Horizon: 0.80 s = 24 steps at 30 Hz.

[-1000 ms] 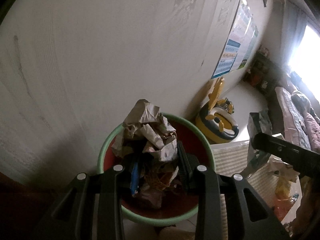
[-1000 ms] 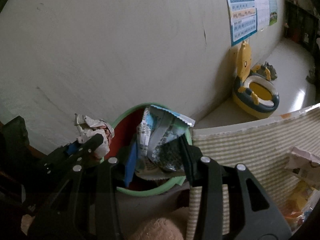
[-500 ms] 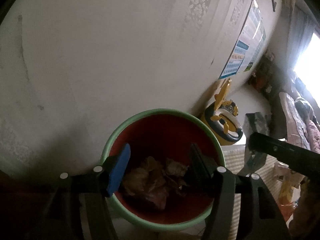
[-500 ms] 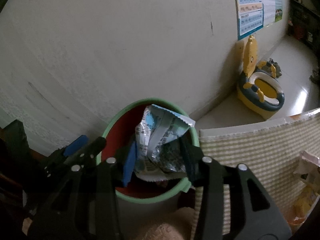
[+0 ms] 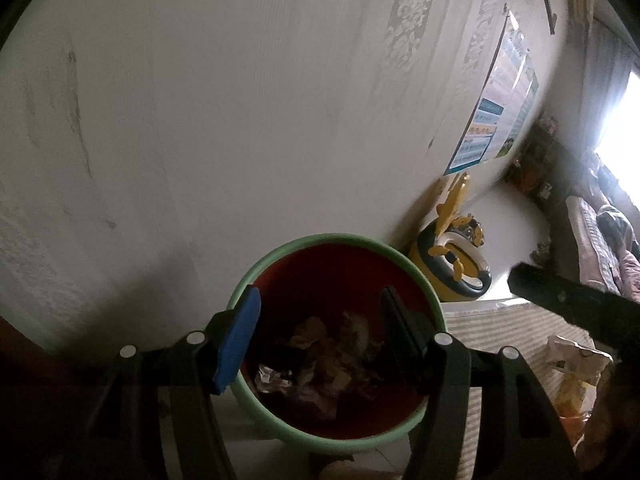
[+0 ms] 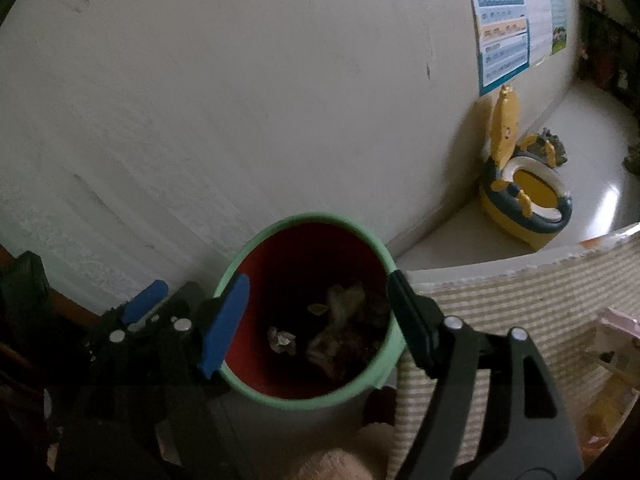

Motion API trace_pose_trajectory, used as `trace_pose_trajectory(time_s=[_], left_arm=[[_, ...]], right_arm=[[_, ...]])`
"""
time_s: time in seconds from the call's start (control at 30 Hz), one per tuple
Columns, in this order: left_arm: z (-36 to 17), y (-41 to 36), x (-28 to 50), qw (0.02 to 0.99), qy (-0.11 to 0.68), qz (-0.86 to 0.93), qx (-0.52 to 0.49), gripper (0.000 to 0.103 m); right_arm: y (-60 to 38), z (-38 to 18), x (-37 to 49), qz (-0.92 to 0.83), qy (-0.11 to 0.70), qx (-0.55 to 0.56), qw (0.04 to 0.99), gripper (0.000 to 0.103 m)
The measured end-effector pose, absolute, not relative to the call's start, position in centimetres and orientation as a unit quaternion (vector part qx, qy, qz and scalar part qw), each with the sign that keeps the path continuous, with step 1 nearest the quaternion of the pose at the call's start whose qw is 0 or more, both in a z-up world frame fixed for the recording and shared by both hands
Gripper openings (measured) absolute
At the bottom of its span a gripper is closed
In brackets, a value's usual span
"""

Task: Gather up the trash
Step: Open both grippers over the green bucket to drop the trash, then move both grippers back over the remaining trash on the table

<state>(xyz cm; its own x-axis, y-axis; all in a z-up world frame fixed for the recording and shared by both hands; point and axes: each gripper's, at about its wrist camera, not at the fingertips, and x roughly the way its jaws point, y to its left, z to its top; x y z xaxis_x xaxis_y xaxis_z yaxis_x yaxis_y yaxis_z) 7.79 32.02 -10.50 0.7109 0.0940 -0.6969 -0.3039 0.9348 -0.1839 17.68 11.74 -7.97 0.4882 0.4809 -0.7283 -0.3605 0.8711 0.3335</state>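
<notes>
Down inside the round bin with the pale green rim and red inner wall (image 5: pixel 434 312), the crumpled paper and foil trash (image 5: pixel 324 354) lay in a dim heap on the bottom, its separate pieces too dark to tell apart. From the right wrist view the same heap (image 6: pixel 340 332) sat toward the right side of the bin (image 6: pixel 276 396), and the near wall of the bin was cut off by the claw frame. The left claw (image 5: pixel 320 336) hung over the bin mouth with its jaws spread wide and nothing between them; its blue pad stood by the left rim and its dark pad inside the right rim. The right claw (image 6: pixel 316 316) had just been opening, and it too held nothing, its pads standing near opposite sides of the rim. In the right wrist view the left claw (image 6: pixel 146 308) showed only partly, at the left of the bin. The bin stood on the floor close against the off-white wall (image 5: pixel 240 100), just beside the edge of a striped beige mat (image 6: pixel 520 292). A yellow and navy child's potty (image 6: pixel 524 196) stood farther along the wall, well apart from the bin. Some wrappers (image 5: pixel 576 364) lay on the mat at the right, blurred and partly cut off.
</notes>
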Motion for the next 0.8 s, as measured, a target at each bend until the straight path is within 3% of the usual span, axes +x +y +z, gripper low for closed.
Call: trace_pose_trajectory(time_s=[0.5,0.8], left_arm=[[-4.3,23.1,4.8,0.942,0.319,0.052,-0.089,0.059],[-2.4,16.2,2.3,0.949,0.309,-0.011,-0.069,0.059]], right_arm=[[0.7,-2.9,7.8,0.173,0.359,0.042,0.916,0.070],[-6.5,-2.4,2.7,0.108,0.347,0.058,0.930,0.070]])
